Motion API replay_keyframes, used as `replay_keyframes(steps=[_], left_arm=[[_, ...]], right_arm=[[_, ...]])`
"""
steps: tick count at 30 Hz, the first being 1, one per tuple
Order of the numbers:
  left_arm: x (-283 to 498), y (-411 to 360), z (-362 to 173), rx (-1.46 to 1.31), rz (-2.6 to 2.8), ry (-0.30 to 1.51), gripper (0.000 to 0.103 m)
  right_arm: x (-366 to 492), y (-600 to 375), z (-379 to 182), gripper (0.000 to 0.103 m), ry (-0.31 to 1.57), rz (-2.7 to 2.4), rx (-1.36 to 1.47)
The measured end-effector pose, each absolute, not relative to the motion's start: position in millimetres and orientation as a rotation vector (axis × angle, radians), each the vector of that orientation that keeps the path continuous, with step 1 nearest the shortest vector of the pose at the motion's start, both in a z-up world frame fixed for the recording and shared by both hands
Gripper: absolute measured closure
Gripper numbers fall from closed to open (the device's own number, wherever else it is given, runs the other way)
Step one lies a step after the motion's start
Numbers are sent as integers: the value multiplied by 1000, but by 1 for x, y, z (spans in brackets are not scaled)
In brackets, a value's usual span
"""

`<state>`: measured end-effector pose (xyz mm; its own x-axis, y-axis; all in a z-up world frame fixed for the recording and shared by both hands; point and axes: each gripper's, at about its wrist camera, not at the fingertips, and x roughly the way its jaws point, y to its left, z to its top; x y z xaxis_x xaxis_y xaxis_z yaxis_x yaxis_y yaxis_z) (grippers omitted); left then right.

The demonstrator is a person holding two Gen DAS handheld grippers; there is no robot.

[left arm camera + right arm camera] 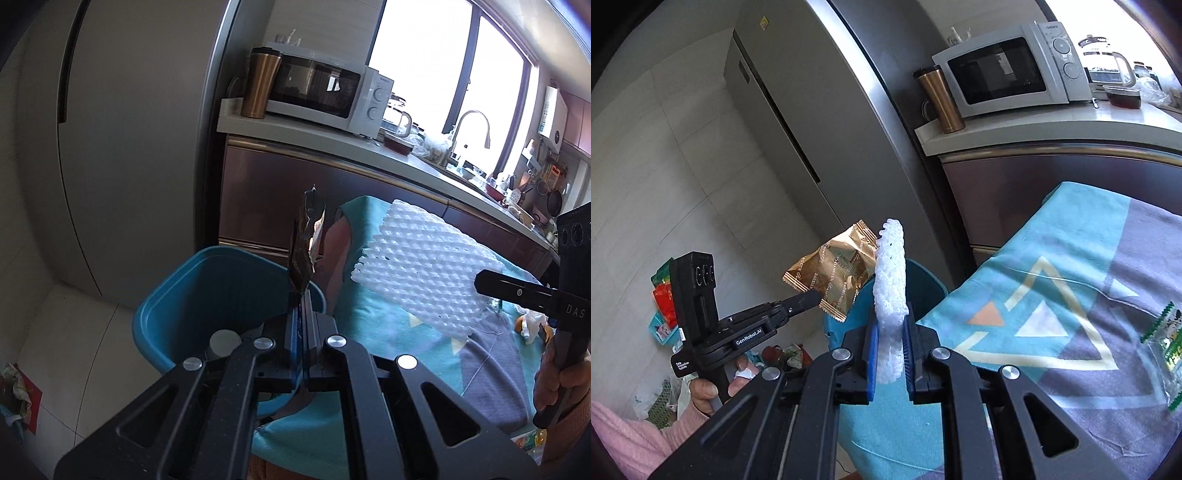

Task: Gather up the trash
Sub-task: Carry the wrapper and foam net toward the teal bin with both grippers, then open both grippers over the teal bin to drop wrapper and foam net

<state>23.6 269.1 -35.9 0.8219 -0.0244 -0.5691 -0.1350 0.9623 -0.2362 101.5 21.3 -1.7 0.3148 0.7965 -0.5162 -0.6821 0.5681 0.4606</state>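
both jaws were closed: the left gripper (pixel 300 295) pinched a light, crinkly gold wrapper (pixel 834 275) by its edge over the blue bin (pixel 177 295); the right gripper (pixel 889 332) squeezed soft white foam netting (pixel 424 266), probably near its end.

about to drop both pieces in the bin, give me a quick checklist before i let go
1. Left gripper shut on the gold wrapper: ok.
2. Right gripper shut on the white foam net: ok.
3. Wrapper over the blue bin opening: ok.
4. Foam net over the bin: not ok; in the left wrist view it hangs over the tablecloth.
5. Room left inside the bin: cannot tell.
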Motion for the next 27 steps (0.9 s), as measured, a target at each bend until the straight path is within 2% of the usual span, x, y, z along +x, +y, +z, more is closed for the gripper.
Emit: replay_keyframes(steps=[14,27], left_arm=[[38,310,-81,-311,168,702,101],[64,315,-115,-300,230,787,100]], right_arm=[[127,101,-23,92,875,1011,77],[147,155,-62,89,1012,977,10]])
